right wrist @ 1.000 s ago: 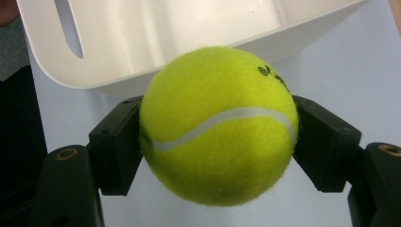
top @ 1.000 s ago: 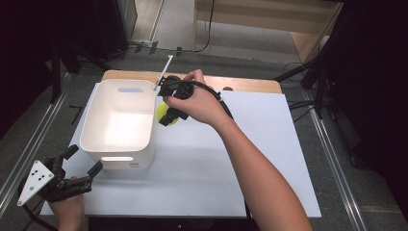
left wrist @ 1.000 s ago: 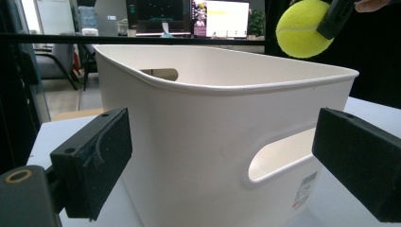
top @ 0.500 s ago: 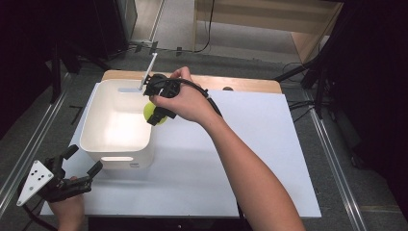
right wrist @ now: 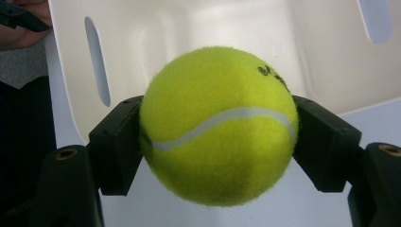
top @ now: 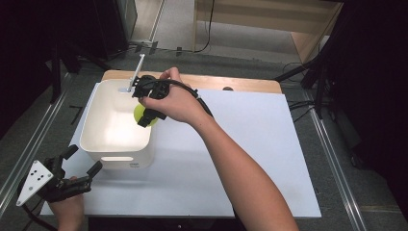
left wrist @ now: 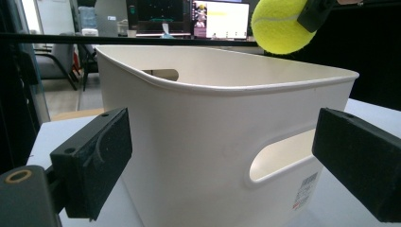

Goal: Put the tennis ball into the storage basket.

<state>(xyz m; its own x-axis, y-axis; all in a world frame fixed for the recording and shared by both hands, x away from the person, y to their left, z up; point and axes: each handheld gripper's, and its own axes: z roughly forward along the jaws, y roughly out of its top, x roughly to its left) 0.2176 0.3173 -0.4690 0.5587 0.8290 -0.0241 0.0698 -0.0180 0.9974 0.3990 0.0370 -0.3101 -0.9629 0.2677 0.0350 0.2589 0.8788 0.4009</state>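
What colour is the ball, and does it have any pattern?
The tennis ball is yellow-green with a curved white seam, clearest in the right gripper view.

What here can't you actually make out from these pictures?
- Ball's black print, right gripper view: too small to read.
- Bin's label, left gripper view: cut off by the left gripper's jaw.
- Ball, high view: mostly hidden behind the right gripper.

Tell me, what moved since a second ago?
The right gripper, shut on the tennis ball, carried it leftward from beside the white bin to over its right rim. Nothing was let go. The bin and the open left gripper stayed where they were.
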